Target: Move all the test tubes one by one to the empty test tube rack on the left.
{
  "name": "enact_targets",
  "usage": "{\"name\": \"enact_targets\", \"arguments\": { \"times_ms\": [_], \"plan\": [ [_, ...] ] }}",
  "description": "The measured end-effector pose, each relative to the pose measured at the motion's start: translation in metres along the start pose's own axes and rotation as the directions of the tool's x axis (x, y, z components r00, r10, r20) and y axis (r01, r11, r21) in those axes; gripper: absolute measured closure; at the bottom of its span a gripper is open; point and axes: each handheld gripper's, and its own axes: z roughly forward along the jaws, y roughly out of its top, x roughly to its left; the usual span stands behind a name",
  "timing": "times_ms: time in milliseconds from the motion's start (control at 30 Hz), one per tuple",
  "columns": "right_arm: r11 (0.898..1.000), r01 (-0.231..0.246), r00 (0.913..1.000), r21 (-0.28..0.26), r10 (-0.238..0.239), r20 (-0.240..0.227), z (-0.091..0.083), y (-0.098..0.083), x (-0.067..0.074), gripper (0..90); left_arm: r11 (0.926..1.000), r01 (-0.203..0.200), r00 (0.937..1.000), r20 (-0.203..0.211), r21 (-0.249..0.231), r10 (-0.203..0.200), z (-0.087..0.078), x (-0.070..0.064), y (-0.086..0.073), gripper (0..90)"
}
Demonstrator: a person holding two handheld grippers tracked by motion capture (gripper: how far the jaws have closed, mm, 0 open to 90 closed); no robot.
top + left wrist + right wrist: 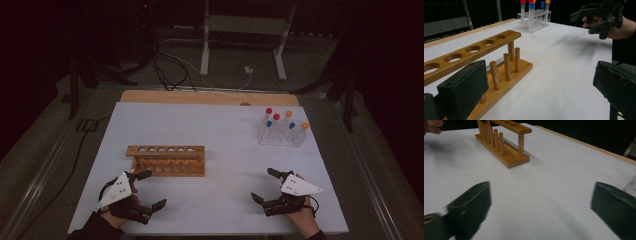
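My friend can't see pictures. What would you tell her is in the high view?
Two hands at the near edge of a white table each hold an open black tool, the left tool near an empty wooden tube rack and the right tool on bare table. A clear rack of tubes with red, blue and orange caps stands at the far right.

Black two-jaw tongs (149, 188), grey three-cornered plates with screw dots, dark sleeves, trailing black cables

High view is looking dim, surroundings sinking into black; white table (210, 130) is catching soft overhead light. Right gripper view is showing motion blur.
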Motion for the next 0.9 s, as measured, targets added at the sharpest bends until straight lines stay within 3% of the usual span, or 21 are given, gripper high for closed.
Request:
{"name": "enact_targets", "arguments": {
  "times_ms": [67, 200, 267, 467, 667, 900],
  "plan": [
    [1.000, 0.005, 1.0000, 0.009, -0.005, 0.001, -0.001, 0.001, 0.001, 4.7, 1.0000, 0.001, 1.0000, 0.001, -0.002, -0.001, 0.000, 0.000, 0.000, 0.4],
    [0.996, -0.058, 0.9965, 0.071, 0.062, -0.056, 0.001, 0.002, 0.001, 1.6, 1.0000, -0.003, 1.0000, 0.001, 0.002, 0.003, 0.000, -0.001, 0.000, 0.4],
    [0.993, -0.060, 0.9960, 0.101, 0.066, -0.059, 0.002, 0.004, 0.003, 0.0, 1.0000, -0.001, 1.0000, 0.004, 0.001, 0.001, 0.000, 0.000, 0.000, 0.4],
    [0.987, -0.088, 0.9886, 0.133, 0.103, -0.109, 0.004, 0.010, 0.007, 0.0, 1.0000, 0.001, 1.0000, 0.007, -0.004, -0.001, 0.000, 0.000, 0.001, 0.4],
    [0.987, -0.087, 0.9888, 0.137, 0.102, -0.108, 0.004, 0.015, 0.010, 0.0, 1.0000, -0.001, 1.0000, 0.008, -0.002, 0.001, 0.000, -0.001, 0.001, 0.5],
    [0.991, -0.096, 0.9889, 0.097, 0.106, -0.104, 0.000, 0.029, 0.012, 0.0, 1.0000, -0.005, 1.0000, 0.007, 0.003, 0.005, 0.000, -0.001, 0.000, 0.5]
  ]
}}
